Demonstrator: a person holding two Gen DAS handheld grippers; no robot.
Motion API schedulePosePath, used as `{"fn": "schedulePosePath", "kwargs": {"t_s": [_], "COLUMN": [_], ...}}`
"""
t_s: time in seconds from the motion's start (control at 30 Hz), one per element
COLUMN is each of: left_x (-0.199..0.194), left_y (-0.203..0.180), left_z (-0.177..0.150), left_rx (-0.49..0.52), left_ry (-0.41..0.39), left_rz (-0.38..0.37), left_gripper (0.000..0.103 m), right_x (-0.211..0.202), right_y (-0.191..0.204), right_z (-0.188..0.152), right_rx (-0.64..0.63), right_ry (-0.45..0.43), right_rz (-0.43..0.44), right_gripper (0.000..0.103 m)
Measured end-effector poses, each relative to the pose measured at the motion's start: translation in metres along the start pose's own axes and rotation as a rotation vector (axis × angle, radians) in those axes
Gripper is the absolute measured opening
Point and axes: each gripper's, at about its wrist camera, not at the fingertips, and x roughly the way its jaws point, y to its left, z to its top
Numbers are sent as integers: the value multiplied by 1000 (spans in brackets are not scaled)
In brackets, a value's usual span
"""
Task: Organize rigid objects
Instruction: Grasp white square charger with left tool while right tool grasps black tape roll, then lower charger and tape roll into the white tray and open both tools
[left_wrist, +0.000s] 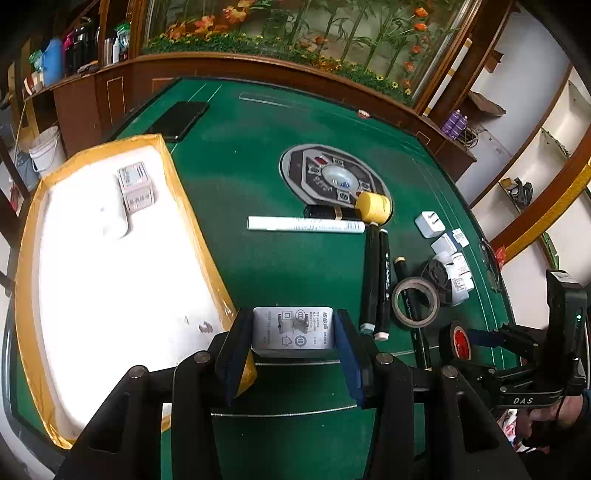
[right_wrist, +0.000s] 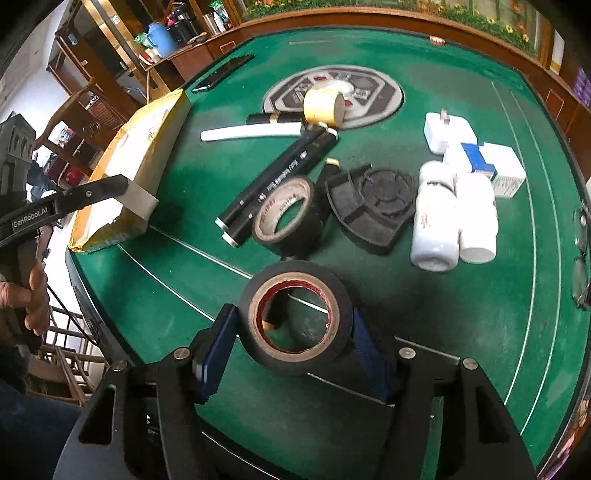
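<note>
My left gripper (left_wrist: 293, 328) is shut on a white power adapter (left_wrist: 293, 326), held just off the near right corner of the yellow-taped box (left_wrist: 173, 173). In the right wrist view that adapter (right_wrist: 138, 197) shows at the box's corner (right_wrist: 159, 118). My right gripper (right_wrist: 293, 325) is shut on a black tape roll with a red core (right_wrist: 295, 317), lifted above the green table (right_wrist: 443, 295). From the left wrist view the same roll (left_wrist: 460, 339) sits in the right gripper at the right edge.
Inside the box lie a small carton (left_wrist: 136, 186) and a white pad (left_wrist: 110, 221). On the felt: another tape roll (right_wrist: 284, 216), black markers (right_wrist: 277, 184), white tube (right_wrist: 251, 133), yellow roll (right_wrist: 323, 107), black holder (right_wrist: 376, 206), white bottles (right_wrist: 454, 221), plug (right_wrist: 443, 133), cartons (right_wrist: 495, 166), phone (right_wrist: 225, 72).
</note>
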Motion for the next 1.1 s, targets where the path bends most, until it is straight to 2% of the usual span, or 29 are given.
{"fn": "schedulePosePath", "kwargs": {"t_s": [0.3,0.57,0.73,0.9,1.1], "left_x": [-27,-55,-60,-44,-22], "left_y": [13,64,101,133,161], "left_z": [12,13,12,16,28], "left_rx": [-25,-98,-142,-174,-185], "left_ry": [-69,-108,-94,-44,5], "left_rz": [-6,71,115,130,143], "left_gripper": [48,48,48,48,48], "right_x": [-16,-12,-2,17,62], "right_y": [15,77,130,185,225], "right_z": [16,53,78,105,130], "right_rx": [-35,-164,-275,-369,-427], "right_ry": [-54,-74,-79,-91,-67], "right_rz": [48,137,179,198,157], "right_gripper": [62,62,62,62,62]}}
